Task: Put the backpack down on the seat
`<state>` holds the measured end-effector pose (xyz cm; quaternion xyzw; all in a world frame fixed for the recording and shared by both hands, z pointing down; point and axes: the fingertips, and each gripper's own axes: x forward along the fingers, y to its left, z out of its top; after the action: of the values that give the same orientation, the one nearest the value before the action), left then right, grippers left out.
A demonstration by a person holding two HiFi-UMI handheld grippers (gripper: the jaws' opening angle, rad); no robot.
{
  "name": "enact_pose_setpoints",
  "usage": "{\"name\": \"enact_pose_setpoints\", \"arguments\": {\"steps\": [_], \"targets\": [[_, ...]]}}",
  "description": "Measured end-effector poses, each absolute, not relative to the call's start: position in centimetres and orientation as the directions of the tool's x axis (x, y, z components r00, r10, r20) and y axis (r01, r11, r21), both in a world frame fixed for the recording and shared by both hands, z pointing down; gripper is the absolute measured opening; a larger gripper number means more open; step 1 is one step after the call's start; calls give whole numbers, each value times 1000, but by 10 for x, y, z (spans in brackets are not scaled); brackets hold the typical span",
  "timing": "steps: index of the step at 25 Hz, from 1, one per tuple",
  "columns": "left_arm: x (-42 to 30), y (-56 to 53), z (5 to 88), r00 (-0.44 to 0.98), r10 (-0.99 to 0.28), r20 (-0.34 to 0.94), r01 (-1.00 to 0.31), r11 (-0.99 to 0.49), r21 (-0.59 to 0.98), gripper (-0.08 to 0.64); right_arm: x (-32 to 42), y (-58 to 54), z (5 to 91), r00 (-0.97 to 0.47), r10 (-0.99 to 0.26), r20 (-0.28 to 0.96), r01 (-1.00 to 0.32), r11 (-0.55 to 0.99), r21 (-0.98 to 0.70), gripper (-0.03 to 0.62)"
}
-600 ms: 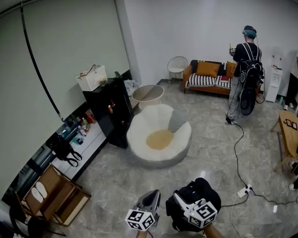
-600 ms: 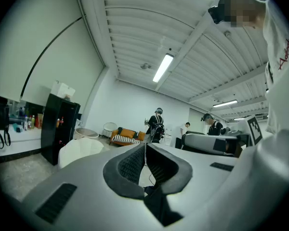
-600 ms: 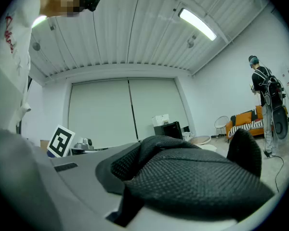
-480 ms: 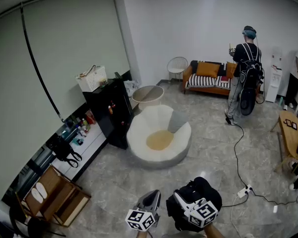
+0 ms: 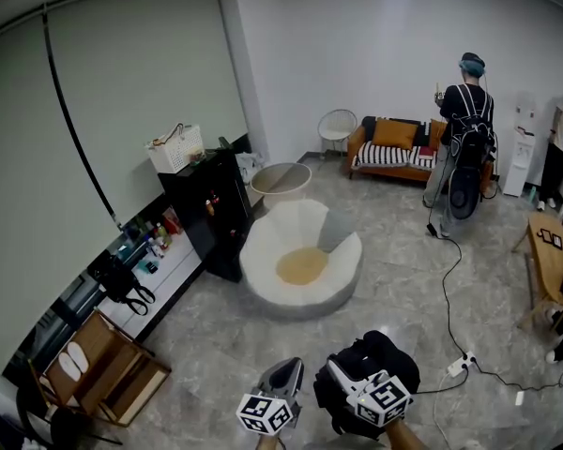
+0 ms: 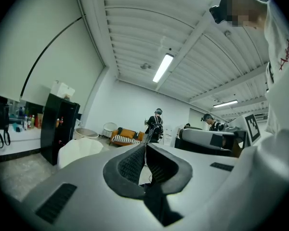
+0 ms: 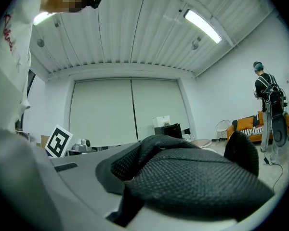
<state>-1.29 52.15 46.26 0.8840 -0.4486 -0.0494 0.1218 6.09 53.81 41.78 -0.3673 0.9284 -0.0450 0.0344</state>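
A black backpack (image 5: pixel 380 362) hangs low in the head view, over the grey floor. My right gripper (image 5: pixel 343 379) is shut on its mesh strap (image 7: pixel 192 177), which fills the right gripper view. Beside it on the left, my left gripper (image 5: pixel 286 375) is shut with nothing between its pads (image 6: pixel 135 162). The seat (image 5: pixel 263 272) is a round white shell chair with a yellow cushion (image 5: pixel 301 264). It stands ahead of both grippers, well apart from them, and shows as a white shape (image 6: pixel 79 150) in the left gripper view.
A black cabinet (image 5: pixel 211 209) carrying a white basket (image 5: pixel 174 146) stands left of the seat, with a round side table (image 5: pixel 280 178) behind it. A cable and power strip (image 5: pixel 460 364) lie on the floor at right. Far back are an orange sofa (image 5: pixel 394 143) and a standing person (image 5: pixel 464 125).
Both grippers and the backpack hold the same spot. The view has only shifted slightly.
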Motion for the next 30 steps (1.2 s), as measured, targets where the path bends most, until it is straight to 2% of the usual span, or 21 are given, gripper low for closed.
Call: {"name": "enact_pose_setpoints", "arguments": {"steps": [19,30], "targets": [[32,532,468,546,-835,65,-822,-520,232,35,95,546,423,-793,-606,-61,-586,787,-190,42],[57,518,482,543,-836,80,-821,-509,259,35,121,524,439,-793,-608,-19,-593,779,-202,41]]}}
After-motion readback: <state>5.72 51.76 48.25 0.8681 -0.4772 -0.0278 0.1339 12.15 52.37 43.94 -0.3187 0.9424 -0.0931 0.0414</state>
